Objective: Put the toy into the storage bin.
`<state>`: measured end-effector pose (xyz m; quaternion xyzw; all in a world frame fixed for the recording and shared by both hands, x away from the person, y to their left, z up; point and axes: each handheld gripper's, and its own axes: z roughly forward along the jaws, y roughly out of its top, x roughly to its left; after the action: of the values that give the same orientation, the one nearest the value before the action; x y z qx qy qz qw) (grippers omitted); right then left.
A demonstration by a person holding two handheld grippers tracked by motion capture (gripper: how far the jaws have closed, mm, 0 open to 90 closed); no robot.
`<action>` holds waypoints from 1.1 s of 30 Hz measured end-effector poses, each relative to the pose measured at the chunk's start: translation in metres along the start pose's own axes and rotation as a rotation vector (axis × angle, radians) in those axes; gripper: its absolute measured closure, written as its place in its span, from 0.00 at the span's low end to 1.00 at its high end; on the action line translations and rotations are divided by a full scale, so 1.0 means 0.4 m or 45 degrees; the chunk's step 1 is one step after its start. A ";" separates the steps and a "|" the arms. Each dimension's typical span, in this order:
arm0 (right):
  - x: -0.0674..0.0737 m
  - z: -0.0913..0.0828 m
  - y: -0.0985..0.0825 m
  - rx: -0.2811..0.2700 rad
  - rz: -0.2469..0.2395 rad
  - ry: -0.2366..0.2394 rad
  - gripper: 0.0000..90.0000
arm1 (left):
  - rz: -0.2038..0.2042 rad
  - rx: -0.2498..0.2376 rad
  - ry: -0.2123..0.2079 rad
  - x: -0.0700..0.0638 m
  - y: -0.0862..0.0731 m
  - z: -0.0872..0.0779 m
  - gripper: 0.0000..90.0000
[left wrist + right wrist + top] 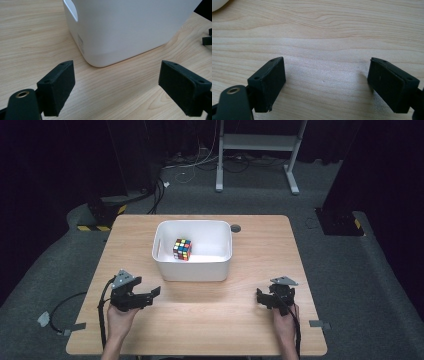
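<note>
A Rubik's cube (182, 249) sits inside the white bin (192, 269) at the centre of the high view. Lower left, the left gripper (152, 293) is spread wide; lower right, the right gripper (260, 296) is likewise spread over the bare wooden table (210, 315).

Two hand-held black claws, both spread wide

The left black two-jaw claw (154, 293) and the right black two-jaw claw (260, 296) rest low on the table, each gripped from behind by a hand, jaws apart.
</note>
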<state>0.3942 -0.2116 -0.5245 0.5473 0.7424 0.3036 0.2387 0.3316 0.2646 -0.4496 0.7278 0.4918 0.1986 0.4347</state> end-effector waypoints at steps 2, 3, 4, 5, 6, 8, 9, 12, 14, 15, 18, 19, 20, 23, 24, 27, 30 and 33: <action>0.000 0.000 0.000 0.000 0.000 0.000 0.16 | -0.004 0.001 0.005 0.003 -0.003 0.001 0.15; 0.000 0.000 0.000 0.001 0.001 0.000 0.16 | -0.006 0.000 0.008 0.004 -0.004 0.001 0.15; 0.000 0.000 0.000 0.000 0.000 0.000 0.16 | -0.006 0.000 0.011 0.005 -0.005 0.001 0.15; 0.000 0.000 0.000 0.000 -0.001 0.000 0.16 | -0.005 0.001 0.013 0.006 -0.006 0.001 0.15; 0.000 0.000 0.000 0.000 0.000 0.000 0.16 | 0.003 0.002 0.016 0.007 -0.007 0.001 0.15; 0.000 0.000 0.000 0.000 -0.001 0.000 0.16 | -0.004 0.004 0.014 0.007 -0.010 0.003 0.15; 0.000 0.000 0.000 0.000 0.000 0.000 0.16 | -0.005 0.005 0.015 0.007 -0.011 0.004 0.15; 0.000 0.000 0.000 0.000 -0.001 0.000 0.16 | -0.005 0.009 0.015 0.008 -0.014 0.009 0.15; 0.000 0.000 0.000 0.000 0.000 0.000 0.16 | -0.006 0.011 0.012 0.007 -0.016 0.014 0.15; 0.000 0.000 0.000 0.001 0.001 0.000 0.16 | -0.003 0.013 0.012 0.007 -0.017 0.015 0.15; 0.000 0.000 0.000 0.000 0.000 0.000 0.16 | -0.001 0.019 0.013 0.008 -0.020 0.022 0.15; 0.000 0.000 0.000 0.001 0.002 0.000 0.16 | 0.005 0.025 0.016 0.008 -0.021 0.024 0.15; 0.000 0.000 0.000 0.000 0.000 0.000 0.16 | 0.007 0.025 0.018 0.008 -0.021 0.026 0.15; 0.000 0.000 0.000 0.000 0.002 0.000 0.16 | 0.010 0.028 0.022 0.008 -0.024 0.031 0.15; 0.000 0.000 0.000 0.000 0.002 0.000 0.16 | 0.009 0.029 0.023 0.008 -0.025 0.034 0.15; 0.001 0.000 0.000 0.001 0.003 0.000 0.16 | 0.006 0.035 0.020 0.009 -0.030 0.041 0.15; 0.001 0.000 0.000 0.001 0.003 0.000 0.16 | -0.009 0.033 0.012 0.011 -0.034 0.047 0.16; 0.001 0.000 0.000 0.001 0.003 0.000 0.16 | -0.010 0.034 0.009 0.011 -0.038 0.054 0.16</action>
<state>0.3939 -0.2113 -0.5245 0.5484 0.7419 0.3034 0.2382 0.3407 0.2610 -0.4744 0.7308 0.4990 0.1930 0.4239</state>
